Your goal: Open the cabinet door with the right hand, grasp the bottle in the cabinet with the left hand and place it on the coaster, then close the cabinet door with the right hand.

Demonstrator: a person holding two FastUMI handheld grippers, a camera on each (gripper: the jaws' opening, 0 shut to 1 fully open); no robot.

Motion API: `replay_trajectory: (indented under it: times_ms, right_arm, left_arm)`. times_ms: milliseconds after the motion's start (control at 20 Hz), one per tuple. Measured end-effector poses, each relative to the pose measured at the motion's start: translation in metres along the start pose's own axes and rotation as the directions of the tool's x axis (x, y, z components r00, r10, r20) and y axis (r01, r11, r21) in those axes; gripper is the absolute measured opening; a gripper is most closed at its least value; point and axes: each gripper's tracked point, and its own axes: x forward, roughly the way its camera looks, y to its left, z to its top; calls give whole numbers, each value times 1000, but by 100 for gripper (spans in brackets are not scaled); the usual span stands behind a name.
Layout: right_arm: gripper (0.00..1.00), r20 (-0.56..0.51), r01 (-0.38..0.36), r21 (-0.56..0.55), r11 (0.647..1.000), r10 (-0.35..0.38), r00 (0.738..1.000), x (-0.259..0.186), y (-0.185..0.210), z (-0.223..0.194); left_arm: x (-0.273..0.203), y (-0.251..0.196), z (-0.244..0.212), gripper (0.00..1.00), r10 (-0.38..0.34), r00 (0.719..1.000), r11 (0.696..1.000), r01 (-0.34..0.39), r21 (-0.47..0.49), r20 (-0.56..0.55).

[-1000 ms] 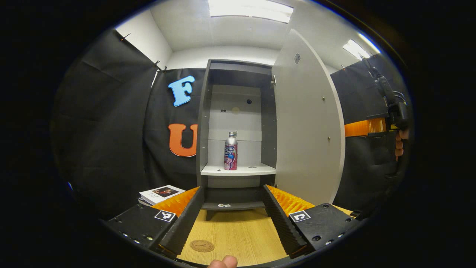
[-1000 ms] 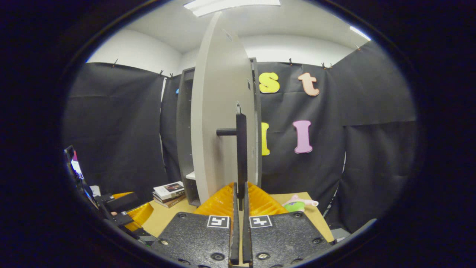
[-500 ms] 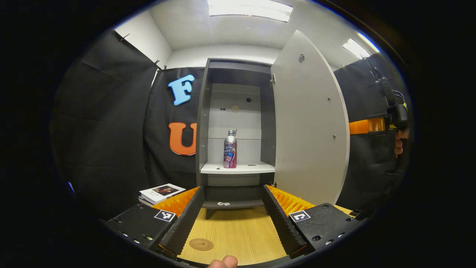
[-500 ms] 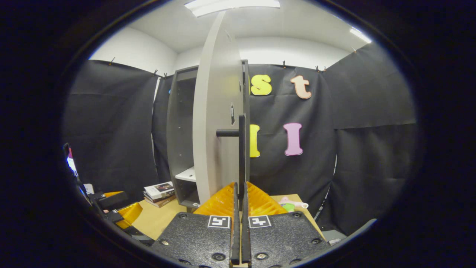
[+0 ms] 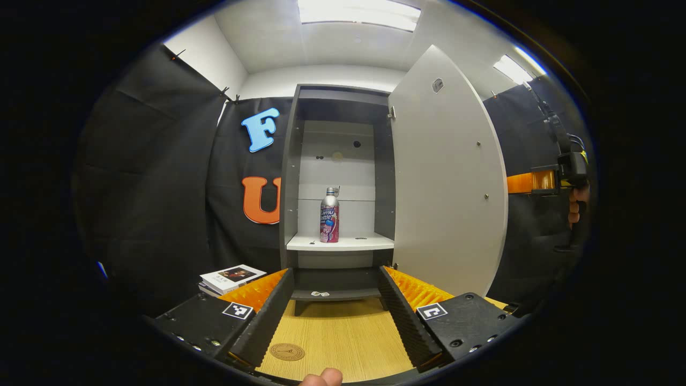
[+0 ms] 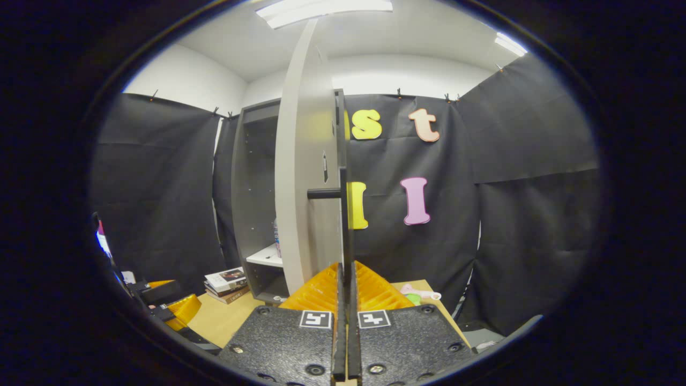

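right gripper apparently clamps door handle; bottle shelved.

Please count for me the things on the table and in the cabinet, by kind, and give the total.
Bottle on the cabinet shelf: 1
Coaster on the table: 1
Stack of books: 1; how many books it holds I cannot tell
Pink and green toy: 1
Total: 4
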Motion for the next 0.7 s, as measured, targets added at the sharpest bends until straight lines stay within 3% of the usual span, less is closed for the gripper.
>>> replay_trajectory:
  times_ms: [350,400,500,700]
  right_arm:
    - [9,47,50,-11,999,-49,998,-19,-21,7]
    - [26,27,55,-13,998,-55,998,-18,-24,1]
    - [46,-6,81,-10,997,-81,997,-13,-32,-8]
    - [60,-12,105,12,994,-105,994,-9,-39,-14]
  left_arm:
    - [2,0,-4,95,22,1000,1000,-22,-2,-8]
    - [3,0,-5,95,21,1000,1000,-21,-6,-10]
    - [8,1,-3,95,20,1000,1000,-21,-18,-8]
    - [24,9,8,95,37,999,999,-36,-17,12]
